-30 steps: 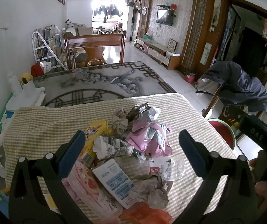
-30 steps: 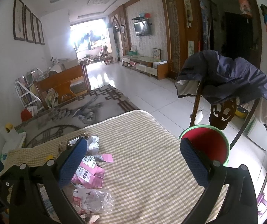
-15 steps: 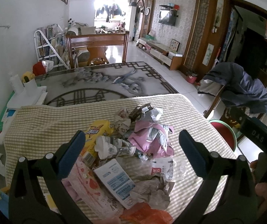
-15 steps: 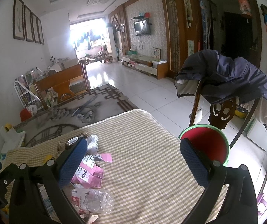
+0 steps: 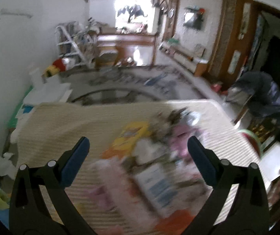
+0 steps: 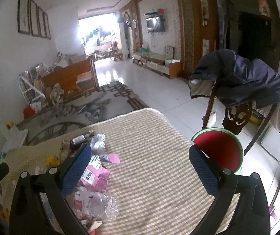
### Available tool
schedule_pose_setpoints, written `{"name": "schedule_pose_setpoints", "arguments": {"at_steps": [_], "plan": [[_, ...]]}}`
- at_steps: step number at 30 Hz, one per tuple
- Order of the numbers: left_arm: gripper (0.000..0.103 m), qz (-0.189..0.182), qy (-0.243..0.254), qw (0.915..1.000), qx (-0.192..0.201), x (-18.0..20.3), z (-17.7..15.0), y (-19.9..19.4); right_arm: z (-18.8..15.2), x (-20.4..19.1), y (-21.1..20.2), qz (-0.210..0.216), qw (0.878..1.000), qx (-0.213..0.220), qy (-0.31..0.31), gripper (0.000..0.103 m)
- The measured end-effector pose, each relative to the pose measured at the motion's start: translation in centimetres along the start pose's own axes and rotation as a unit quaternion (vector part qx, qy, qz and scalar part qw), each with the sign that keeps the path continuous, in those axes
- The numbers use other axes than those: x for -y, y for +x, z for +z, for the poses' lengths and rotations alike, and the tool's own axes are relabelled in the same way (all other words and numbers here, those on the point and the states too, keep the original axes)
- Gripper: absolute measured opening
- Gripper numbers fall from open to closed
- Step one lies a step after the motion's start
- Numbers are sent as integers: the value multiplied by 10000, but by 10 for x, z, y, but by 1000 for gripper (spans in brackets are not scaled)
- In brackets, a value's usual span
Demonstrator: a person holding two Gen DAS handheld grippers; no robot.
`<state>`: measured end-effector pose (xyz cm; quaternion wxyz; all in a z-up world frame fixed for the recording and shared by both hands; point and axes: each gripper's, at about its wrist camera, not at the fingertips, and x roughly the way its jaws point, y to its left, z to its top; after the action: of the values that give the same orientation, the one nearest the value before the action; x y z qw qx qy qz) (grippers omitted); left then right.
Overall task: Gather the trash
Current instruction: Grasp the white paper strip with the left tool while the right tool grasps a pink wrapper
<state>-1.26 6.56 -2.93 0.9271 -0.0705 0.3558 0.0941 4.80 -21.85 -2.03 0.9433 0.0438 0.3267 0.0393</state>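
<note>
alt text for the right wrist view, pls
Open right gripper hovers empty over a checked tablecloth, trash pile of pink wrappers and crumpled plastic at its left finger. A red basin sits beyond the table's right edge, below a jacket-draped chair.

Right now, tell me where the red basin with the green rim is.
In the right wrist view the red basin sits low off the table's right edge, beside the checked cloth and just in front of the wooden chair draped with a dark jacket.

A heap of trash (image 6: 92, 176) lies on the cloth-covered counter (image 6: 149, 166), toward its left side. A basin (image 6: 218, 150) sits just off the counter's right edge, with a draped chair (image 6: 241, 90) behind it.
</note>
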Motion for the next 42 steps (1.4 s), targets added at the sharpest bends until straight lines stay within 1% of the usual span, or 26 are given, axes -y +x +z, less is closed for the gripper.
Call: {"name": "schedule_pose_setpoints", "arguments": {"at_steps": [1, 2, 4, 5, 8, 10, 11, 12, 13, 14, 15, 16, 17, 18, 19, 20, 22, 25, 27, 31, 32, 33, 36, 38, 40, 42], "plan": [[98, 38, 43, 9998, -177, -7, -5, 4, 0, -2, 1, 27, 10000, -26, -39, 96], [98, 55, 40, 9996, -263, -11, -9, 6, -1, -3, 3, 62, 9999, -50, -74, 96], [98, 91, -142, 9980, -611, -28, -20, 12, -4, -7, 8, 184, 9995, -172, -172, 96], [98, 41, -209, 9968, -773, -33, -25, 15, -5, -9, 10, 226, 9993, -223, -207, 96], [98, -24, -155, 9946, -1027, -35, -38, 23, -9, -19, 18, 416, 9975, -451, -363, 96], [98, -155, -203, 9926, -1191, -32, -43, 33, -12, -27, 24, 561, 9954, -624, -467, 96], [98, -323, -294, 9910, -1268, -31, -44, 39, -13, -30, 27, 642, 9941, -715, -510, 96], [97, -361, -332, 9902, -1311, -29, -44, 42, -14, -32, 29, 704, 9930, -784, -540, 96], [93, -400, -363, 9889, -1386, -26, -44, 50, -14, -34, 30, 756, 9919, -849, -569, 96], [82, -412, -363, 9882, -1433, -24, -45, 53, -16, -37, 32, 819, 9904, -933, -605, 96], [75, -448, -367, 9861, -1557, -21, -46, 60, -18, -39, 33, 861, 9895, -978, -621, 96], [66, -461, -387, 9843, -1658, -20, -47, 66, -19, -40, 34, 910, 9883, -1044, -633, 96], [59, -472, -424, 9838, -1677, -21, -49, 70, -20, -42, 36, 953, 9872, -1114, -632, 96], [56, -515, -460, 9838, -1651, -22, -50, 71, -20, -42, 39, 994, 9861, -1171, -626, 96], [41, -524, -475, 9840, -1634, -23, -49, 72, -20, -44, 42, 1042, 9850, -1231, -612, 96], [37, -504, -459, 9844, -1625, -24, -48, 71, -20, -46, 48, 1108, 9831, -1328, -596, 96], [32, -539, -491, 9855, -1531, -25, -44, 66, -18, -54, 63, 1252, 9779, -1563, -598, 96], [29, -582, -465, 9879, -1358, -24, -38, 58, -16, -67, 89, 1403, 9701, -1867, -661, 96], [29, -594, -407, 9899, -1218, -22, -33, 49, -15, -79, 104, 1413, 9655, -2008, -870, 96], [29, -613, -333, 9926, -995, -21, -26, 36, -17, -107, 126, 1424, 9529, -2117, -1642, 96], [29, -612, -310, 9931, -951, -20, -25, 33, -18, -112, 130, 1423, 9486, -2143, -1844, 96], [29, -628, -290, 9936, -891, -19, -23, 31, -20, -120, 135, 1431, 9414, -2194, -2126, 96], [29, -639, -277, 9944, -795, -17, -19, 26, -26, -130, 143, 1486, 9270, -2263, -2595, 96], [29, -665, -317, 9943, -766, -16, -18, 25, -27, -131, 143, 1545, 9226, -2227, -2744, 86], [29, -681, -349, 9942, -758, -15, -17, 25, -28, -132, 141, 1650, 9182, -2233, -2824, 71], [29, -701, -361, 9941, -738, -14, -15, 24, -29, -131, 139, 1793, 9154, -2278, -2794, 63]]}}
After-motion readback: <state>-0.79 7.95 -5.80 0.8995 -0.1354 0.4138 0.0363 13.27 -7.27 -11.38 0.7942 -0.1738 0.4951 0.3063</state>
